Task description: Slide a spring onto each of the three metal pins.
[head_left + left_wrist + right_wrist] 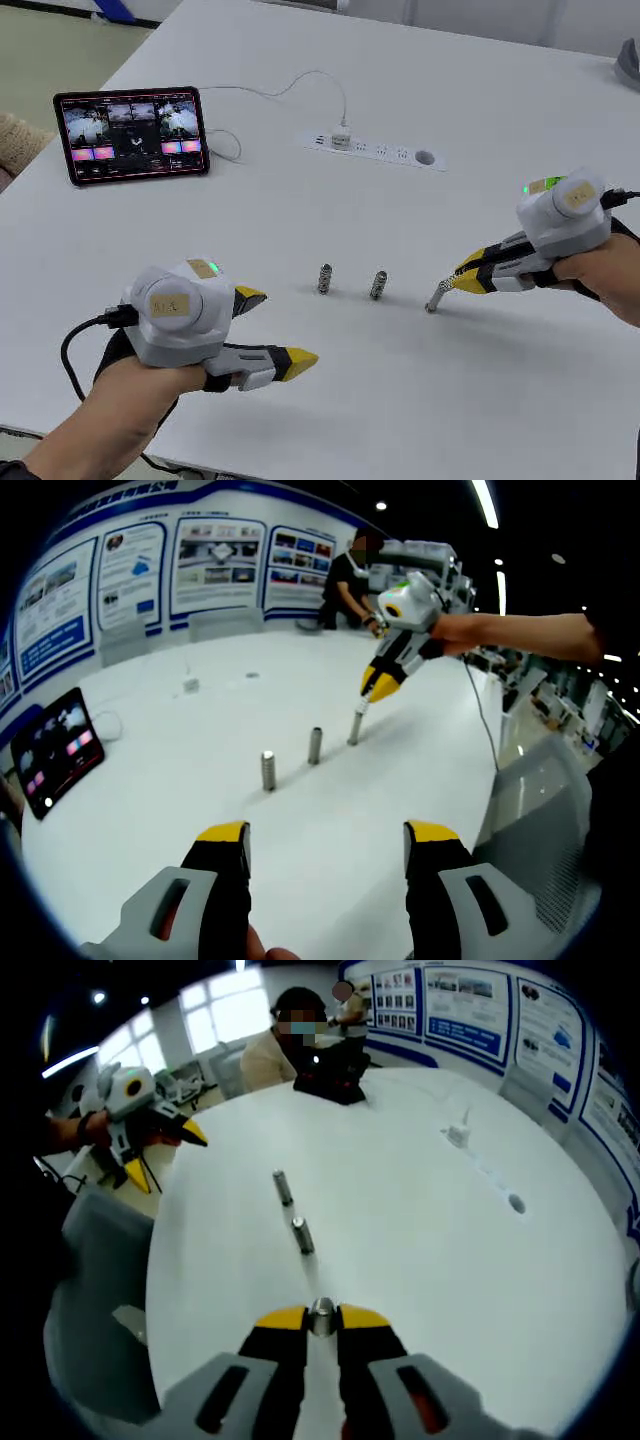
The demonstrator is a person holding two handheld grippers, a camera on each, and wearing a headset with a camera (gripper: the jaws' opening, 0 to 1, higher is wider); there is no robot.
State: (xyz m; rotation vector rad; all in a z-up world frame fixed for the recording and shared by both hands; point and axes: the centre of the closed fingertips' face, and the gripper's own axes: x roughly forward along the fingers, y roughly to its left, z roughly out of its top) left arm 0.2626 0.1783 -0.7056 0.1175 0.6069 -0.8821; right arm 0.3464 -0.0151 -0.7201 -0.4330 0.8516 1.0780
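Spring (437,296) tight in right tool (462,275)

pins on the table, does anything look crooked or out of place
One pin is askew: the leaning pin tilts with its top clamped in the right gripper, while the middle pin and the third pin stand upright. Nothing looks spilled or damaged.

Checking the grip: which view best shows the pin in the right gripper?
Head view: the pin shows full length, tilted, its top in the right gripper. Left gripper view shows it farther off; right gripper view, its end.
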